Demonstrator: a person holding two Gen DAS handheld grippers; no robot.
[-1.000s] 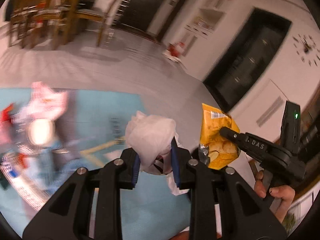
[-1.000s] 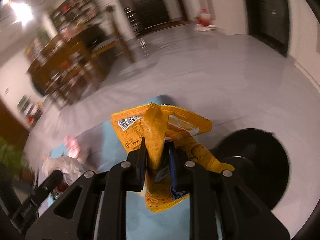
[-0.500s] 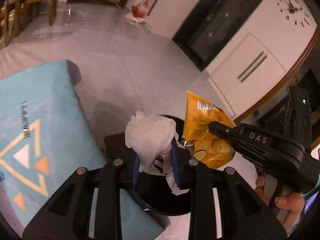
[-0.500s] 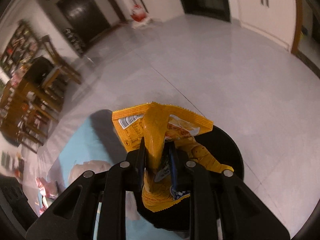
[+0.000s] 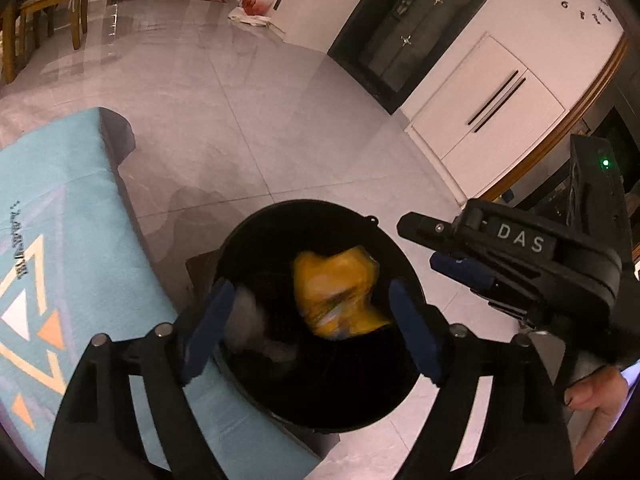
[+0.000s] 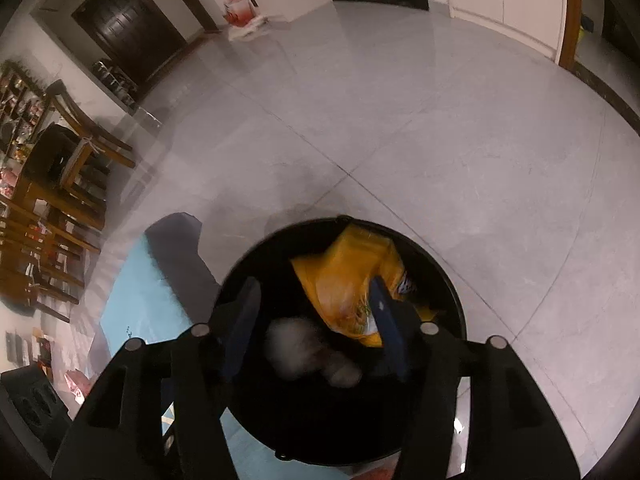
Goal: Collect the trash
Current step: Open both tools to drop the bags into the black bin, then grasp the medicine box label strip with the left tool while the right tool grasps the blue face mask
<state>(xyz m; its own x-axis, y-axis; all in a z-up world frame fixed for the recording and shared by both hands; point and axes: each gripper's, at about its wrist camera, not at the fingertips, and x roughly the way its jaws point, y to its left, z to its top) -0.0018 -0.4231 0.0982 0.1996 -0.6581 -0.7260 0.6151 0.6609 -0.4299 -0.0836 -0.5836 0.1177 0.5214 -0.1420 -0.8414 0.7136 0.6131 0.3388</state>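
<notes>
Both loads just released: left gripper [image 5: 308, 330] and right gripper [image 6: 316, 326] now spread open, empty, above black trash bin [image 5: 244, 236]. Yellow chip bag [image 5: 340, 296] and white crumpled tissue [image 6: 296, 346] inside. This drop apparently done.

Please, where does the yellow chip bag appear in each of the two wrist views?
Left wrist: chip bag at lower centre, inside the black bin.
Right wrist: chip bag at lower centre, partly behind one of the fingers.
Shared landmark: the black bin's rim.
</notes>
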